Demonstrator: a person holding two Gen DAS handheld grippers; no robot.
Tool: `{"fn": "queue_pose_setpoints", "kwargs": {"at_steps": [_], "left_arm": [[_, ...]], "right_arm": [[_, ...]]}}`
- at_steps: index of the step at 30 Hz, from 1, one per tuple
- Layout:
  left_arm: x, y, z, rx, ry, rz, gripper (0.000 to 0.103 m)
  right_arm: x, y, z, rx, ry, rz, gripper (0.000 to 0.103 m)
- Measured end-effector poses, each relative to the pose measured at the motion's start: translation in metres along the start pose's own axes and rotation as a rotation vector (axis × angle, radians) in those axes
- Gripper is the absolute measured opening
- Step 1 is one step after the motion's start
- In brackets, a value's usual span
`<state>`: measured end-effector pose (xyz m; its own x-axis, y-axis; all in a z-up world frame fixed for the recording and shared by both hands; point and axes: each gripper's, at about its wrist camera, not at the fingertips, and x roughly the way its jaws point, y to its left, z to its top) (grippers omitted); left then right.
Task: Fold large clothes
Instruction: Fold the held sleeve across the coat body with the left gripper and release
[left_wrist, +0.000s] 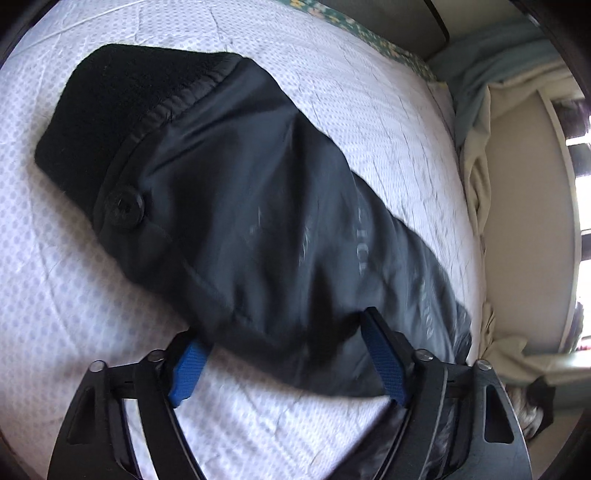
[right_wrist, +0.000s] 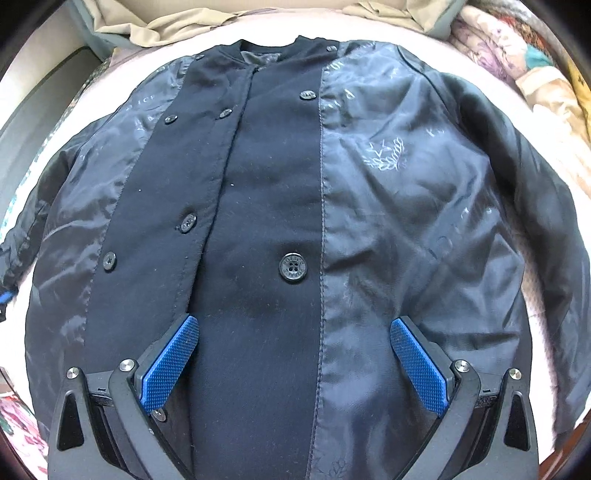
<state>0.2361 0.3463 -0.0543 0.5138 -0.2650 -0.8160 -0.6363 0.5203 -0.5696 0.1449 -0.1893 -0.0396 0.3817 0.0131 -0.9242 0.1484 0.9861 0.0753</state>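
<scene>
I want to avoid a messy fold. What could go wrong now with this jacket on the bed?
1. The left gripper straddles the sleeve with its jaws apart; the shiny lining may slip out as they close.
2. The sleeve reaches toward the edge of the bed and could slide off.
3. The jacket is already wrinkled on the lining, so creases may get folded in while the right gripper hangs open above it.

One coat (right_wrist: 280, 206) lies on one bed (left_wrist: 369, 110), showing eight buttons (right_wrist: 293, 266) in the right wrist view and one cuff button (left_wrist: 123, 208) in the left; two grippers are present, left (left_wrist: 284, 354) and right (right_wrist: 295, 354), each with two blue pads (right_wrist: 170, 369).
</scene>
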Motion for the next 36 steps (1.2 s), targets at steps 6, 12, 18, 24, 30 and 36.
{"fn": "queue_pose_setpoints", "kwargs": {"at_steps": [6,12,18,24,30,36], "left_arm": [[0.012,0.0,0.01,-0.017,-0.035,-0.006,0.037],[-0.004,-0.011,0.007,0.024,-0.096,-0.039,0.016],[-0.042,-0.072,-0.014,0.27,-0.254,0.025,0.015],[-0.086,-0.144,-0.077,0.541,-0.38,0.008,0.015],[-0.089,-0.231,-0.157,0.832,-0.405,-0.018,0.015],[-0.039,-0.283,-0.241,1.047,-0.303,-0.011,0.015]], "right_arm": [[-0.007,0.009,0.002,-0.05,-0.044,-0.03,0.103],[-0.016,0.013,0.002,-0.087,-0.082,-0.025,0.103],[-0.028,0.024,0.002,-0.148,-0.151,-0.067,0.103],[-0.038,0.026,0.002,-0.158,-0.181,-0.061,0.103],[-0.045,0.018,0.002,-0.123,-0.193,-0.053,0.103],[-0.057,0.008,0.001,-0.078,-0.218,-0.056,0.103]]}}
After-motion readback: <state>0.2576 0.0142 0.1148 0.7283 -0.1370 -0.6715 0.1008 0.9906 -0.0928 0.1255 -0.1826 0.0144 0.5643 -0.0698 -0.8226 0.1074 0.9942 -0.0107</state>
